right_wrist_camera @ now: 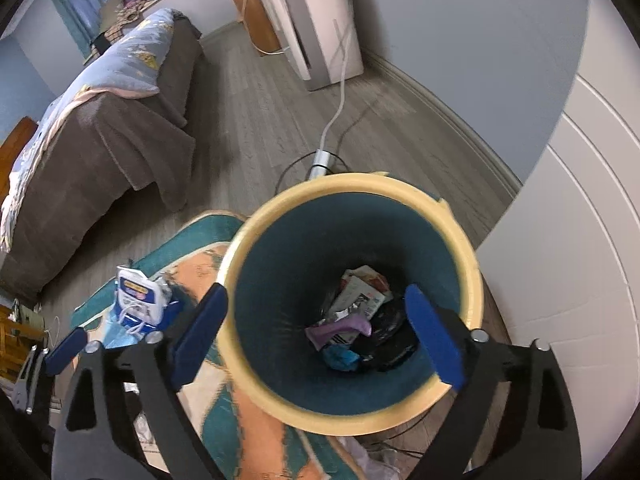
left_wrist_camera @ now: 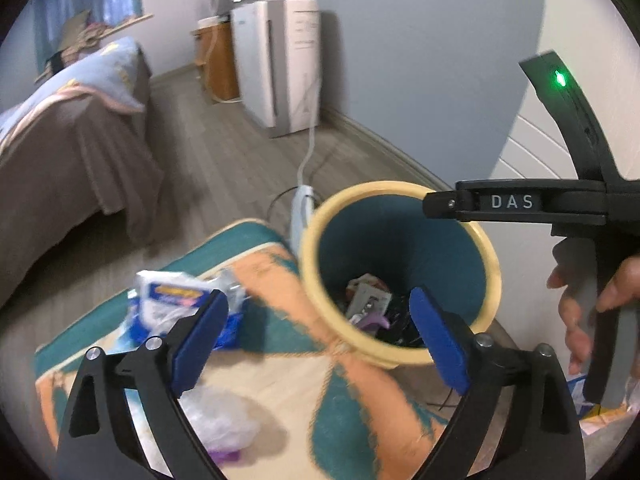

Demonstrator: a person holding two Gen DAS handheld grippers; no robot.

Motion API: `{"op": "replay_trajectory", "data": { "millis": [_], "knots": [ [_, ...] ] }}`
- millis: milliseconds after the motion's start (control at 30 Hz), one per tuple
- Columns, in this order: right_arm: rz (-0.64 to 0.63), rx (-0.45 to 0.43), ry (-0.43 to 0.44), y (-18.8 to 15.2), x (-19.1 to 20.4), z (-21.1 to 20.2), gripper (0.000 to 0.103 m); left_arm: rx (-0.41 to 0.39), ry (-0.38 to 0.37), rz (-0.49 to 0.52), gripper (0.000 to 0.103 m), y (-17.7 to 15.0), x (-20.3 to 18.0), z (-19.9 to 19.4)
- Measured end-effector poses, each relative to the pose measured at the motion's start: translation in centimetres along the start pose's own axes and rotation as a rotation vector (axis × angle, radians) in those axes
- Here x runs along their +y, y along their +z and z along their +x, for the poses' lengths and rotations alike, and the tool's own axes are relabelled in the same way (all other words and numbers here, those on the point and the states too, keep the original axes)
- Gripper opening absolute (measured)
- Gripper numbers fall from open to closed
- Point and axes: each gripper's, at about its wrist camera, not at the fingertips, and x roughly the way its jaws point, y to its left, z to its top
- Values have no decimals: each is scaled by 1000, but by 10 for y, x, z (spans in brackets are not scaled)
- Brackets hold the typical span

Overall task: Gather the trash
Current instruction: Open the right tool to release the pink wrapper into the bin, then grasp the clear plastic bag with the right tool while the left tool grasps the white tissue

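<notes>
Gaping: two claws (left_wrist_camera: 320,336) (right_wrist_camera: 316,336), one bin (right_wrist_camera: 472,272).

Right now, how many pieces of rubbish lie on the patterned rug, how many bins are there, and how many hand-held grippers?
Blue-and-white plastic packet on rug: 1
Crumpled clear plastic bag on rug: 1
Round teal bin with cream rim: 1
Grippers, both open and empty: left gripper, right gripper: 2
Total: 5

Left gripper (left_wrist_camera: 320,336): black frame, blue pads, silver screws.
Right gripper (right_wrist_camera: 316,332): same build ("DAS" marking, green light on body).
</notes>
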Motion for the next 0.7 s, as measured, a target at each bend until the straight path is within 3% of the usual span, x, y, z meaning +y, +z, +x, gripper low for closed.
{"op": "replay_trajectory", "data": {
  "millis": [367, 533, 700],
  "knots": [
    [-144, 19, 48, -17, 90, -3, 95, 26, 177, -52, 94, -34, 83, -75],
    [-178, 50, 60, -30, 119, -1, 97, 5, 230, -127, 96, -66, 121, -109],
    [-287, 81, 34, -45, 149, 7, 97, 38, 272, -227, 96, -92, 161, -115]
  ]
}}
